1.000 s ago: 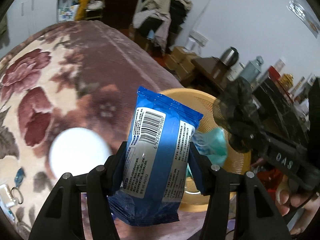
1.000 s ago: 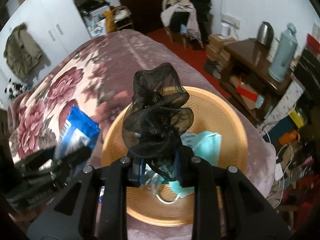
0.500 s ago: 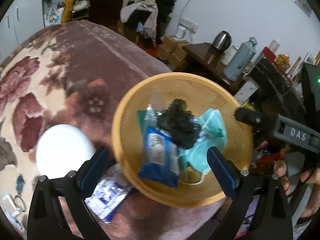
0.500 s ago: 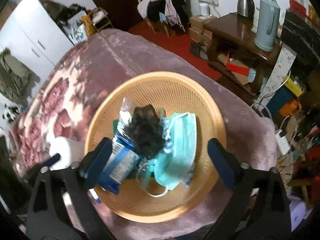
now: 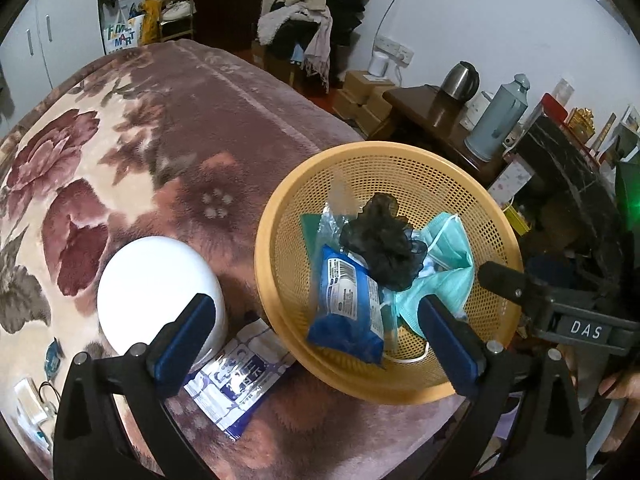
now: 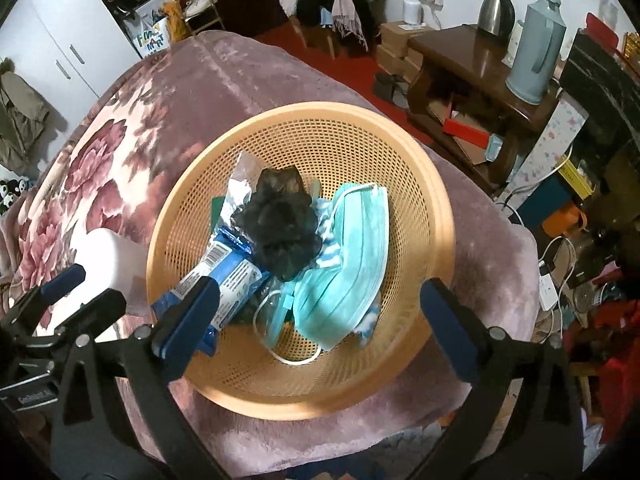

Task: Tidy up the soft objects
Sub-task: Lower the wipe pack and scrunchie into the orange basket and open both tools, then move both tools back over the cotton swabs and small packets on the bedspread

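Basket (image 6: 436,216) on the bed holding blue wipes pack (image 5: 348,308), black scrunchie (image 6: 280,228) and teal mask (image 6: 352,264); left gripper (image 5: 316,340) and right gripper (image 6: 320,320) gape empty above, white-blue packet (image 5: 236,384) remaining outside.

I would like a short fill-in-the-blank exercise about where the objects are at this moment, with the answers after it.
1. The black mesh scrunchie lies inside the ____ basket.
2. The teal ____ lies beside the scrunchie.
3. The left gripper and right gripper are both ____.
4. The white-and-blue packet lies ____ the basket, on the blanket.

Answers: orange; face mask; open; outside
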Tool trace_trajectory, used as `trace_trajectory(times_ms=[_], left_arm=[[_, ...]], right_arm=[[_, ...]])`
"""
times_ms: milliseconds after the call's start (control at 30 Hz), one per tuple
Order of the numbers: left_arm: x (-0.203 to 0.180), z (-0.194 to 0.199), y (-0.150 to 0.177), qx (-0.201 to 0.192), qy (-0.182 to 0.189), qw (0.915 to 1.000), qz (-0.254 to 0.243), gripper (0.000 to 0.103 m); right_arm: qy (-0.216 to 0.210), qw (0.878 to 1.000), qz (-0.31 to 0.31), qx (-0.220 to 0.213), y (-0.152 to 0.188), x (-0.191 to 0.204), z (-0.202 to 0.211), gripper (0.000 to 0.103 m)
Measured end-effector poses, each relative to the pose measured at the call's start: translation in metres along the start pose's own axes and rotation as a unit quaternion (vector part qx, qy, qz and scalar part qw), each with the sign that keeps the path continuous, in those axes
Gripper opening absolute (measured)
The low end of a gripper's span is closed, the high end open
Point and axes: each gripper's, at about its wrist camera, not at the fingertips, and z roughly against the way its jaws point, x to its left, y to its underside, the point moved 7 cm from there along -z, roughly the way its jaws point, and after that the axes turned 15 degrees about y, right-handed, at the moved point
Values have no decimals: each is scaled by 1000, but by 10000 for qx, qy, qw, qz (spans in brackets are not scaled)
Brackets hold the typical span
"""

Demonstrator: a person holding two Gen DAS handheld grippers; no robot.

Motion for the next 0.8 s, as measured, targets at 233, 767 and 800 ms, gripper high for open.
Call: trace_trajectory(times_ms=[233,767,800], left_arm=[[4,4,1,-21,13,10000,41,102],[30,29,-2,-262,73,9992,277,102],[34,32,-2,-302,74,9990,318,102]], right_arm=[[28,10000,29,-1,2,3,1,101],[63,9995,256,-163,-6,34,17,102],[66,9994,285,-185,-7,38,18,102]])
